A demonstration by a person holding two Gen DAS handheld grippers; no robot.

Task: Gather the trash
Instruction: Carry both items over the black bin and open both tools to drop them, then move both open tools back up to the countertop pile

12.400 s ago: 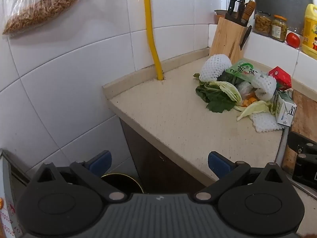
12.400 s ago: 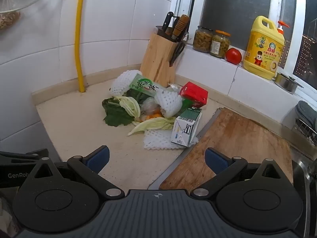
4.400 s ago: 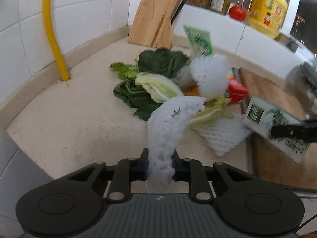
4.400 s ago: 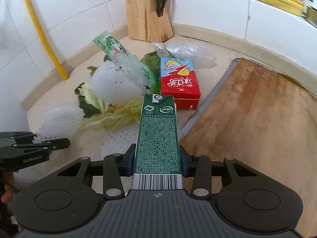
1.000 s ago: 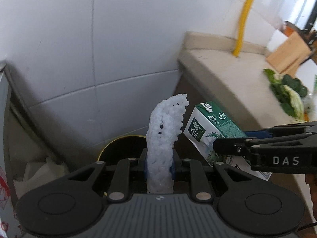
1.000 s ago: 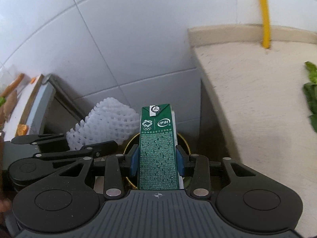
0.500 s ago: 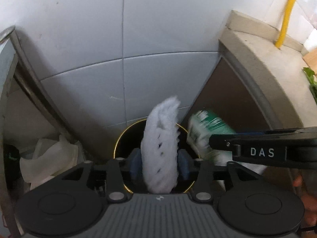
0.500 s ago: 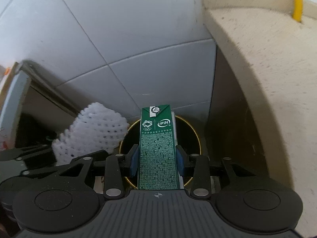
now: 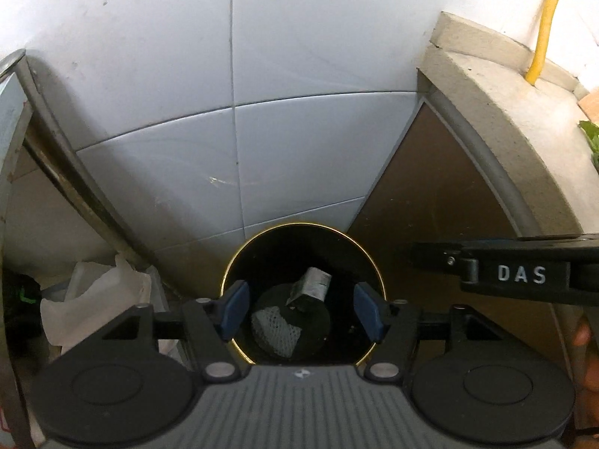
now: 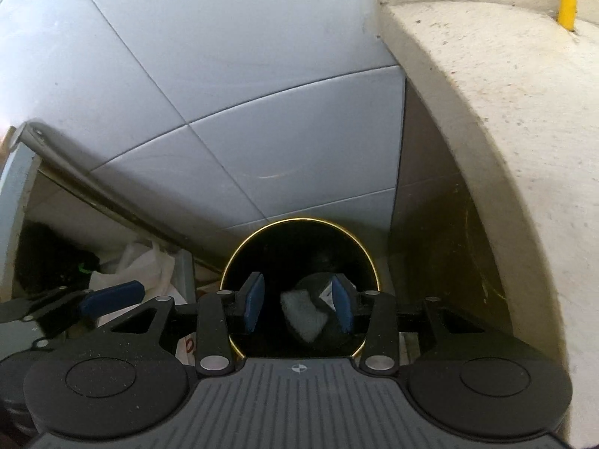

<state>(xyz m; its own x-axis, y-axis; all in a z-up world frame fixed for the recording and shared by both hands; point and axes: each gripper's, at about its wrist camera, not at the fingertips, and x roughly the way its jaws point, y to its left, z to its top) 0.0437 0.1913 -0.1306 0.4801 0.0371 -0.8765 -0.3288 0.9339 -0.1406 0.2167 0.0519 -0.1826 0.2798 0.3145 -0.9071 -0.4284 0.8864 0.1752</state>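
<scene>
Risk now sits mostly with the counter [image 10: 486, 112], whose rounded stone edge overhangs the right side of the bin: lifting either tool straight up and rightward could knock a finger against that edge. Vegetable scraps [image 9: 590, 138] show only as a green sliver at its far right edge, so most of the task probably remains up there, and hurried trips could sweep pieces off the edge onto the floor.

Next in size, the trash bin [image 9: 374, 273] is a dark round can with a thin gold rim, standing on the floor against the tiled wall, just beside the cabinet's side panel. Its mouth is not wide, so later drops released off-centre could land outside, among the white plastic bags [image 9: 93, 299] to its left.

Both tools hang over that mouth. The left gripper [image 9: 301, 310] has its jaws opening with nothing between them; the right gripper [image 10: 297, 307] is likewise opening and empty. With both crowded over one opening, they could bump as they withdraw.

Smaller, the foam fruit net [image 9: 275, 331], white mesh, lies crumpled at the bin's bottom. The milk carton [image 9: 310, 286], looking grey in the dim bin, rests tilted beside it, touching or nearly so.
</scene>
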